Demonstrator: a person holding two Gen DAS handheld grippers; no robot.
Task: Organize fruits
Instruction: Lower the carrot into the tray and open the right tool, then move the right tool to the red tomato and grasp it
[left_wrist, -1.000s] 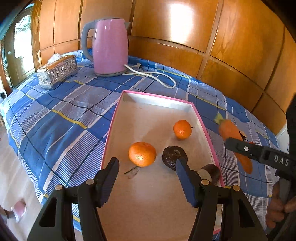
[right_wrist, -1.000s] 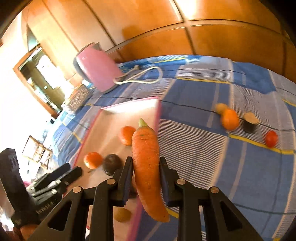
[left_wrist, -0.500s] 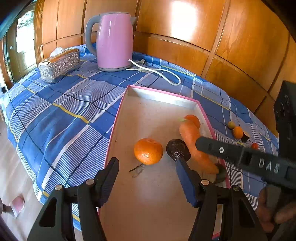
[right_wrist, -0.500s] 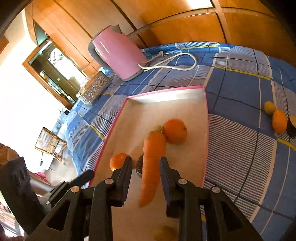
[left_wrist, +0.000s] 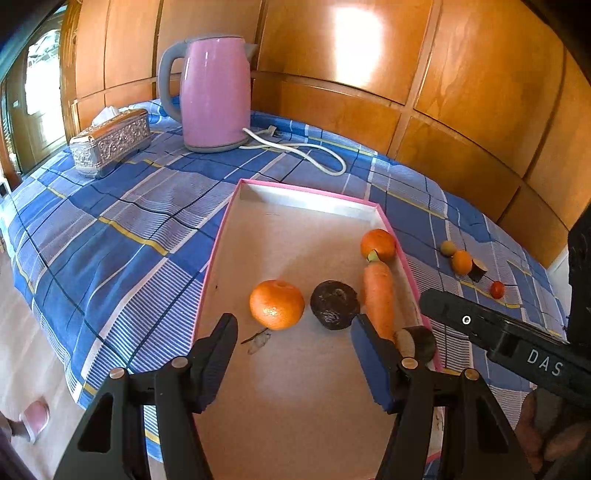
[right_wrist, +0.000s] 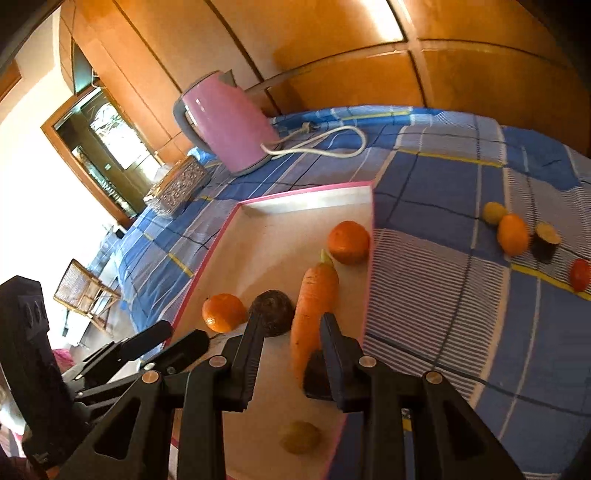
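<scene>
A pink-rimmed tray (left_wrist: 236, 206) (right_wrist: 295, 194) lies on the blue checked cloth. In it lie a carrot (left_wrist: 377, 291) (right_wrist: 314, 302), two mandarins (left_wrist: 277, 304) (left_wrist: 377, 243) (right_wrist: 223, 312) (right_wrist: 349, 242), a dark round fruit (left_wrist: 334, 304) (right_wrist: 271, 312), a dark halved fruit (left_wrist: 415, 341) and a small yellow fruit (right_wrist: 300, 437). My right gripper (right_wrist: 290, 328) is open above the carrot's thick end, no longer holding it. My left gripper (left_wrist: 293, 339) is open and empty over the tray's near end.
Loose fruits lie on the cloth right of the tray: a yellow-green one (left_wrist: 448, 248), an orange one (left_wrist: 461, 262), a dark halved one (left_wrist: 477, 270), a red one (left_wrist: 497, 290). A pink kettle (left_wrist: 214, 92) with its cord and a silver tissue box (left_wrist: 110, 142) stand behind.
My right gripper carried the carrot over the tray, set it down beside the far mandarin, and opened. My left gripper stayed open, hovering over the tray.
</scene>
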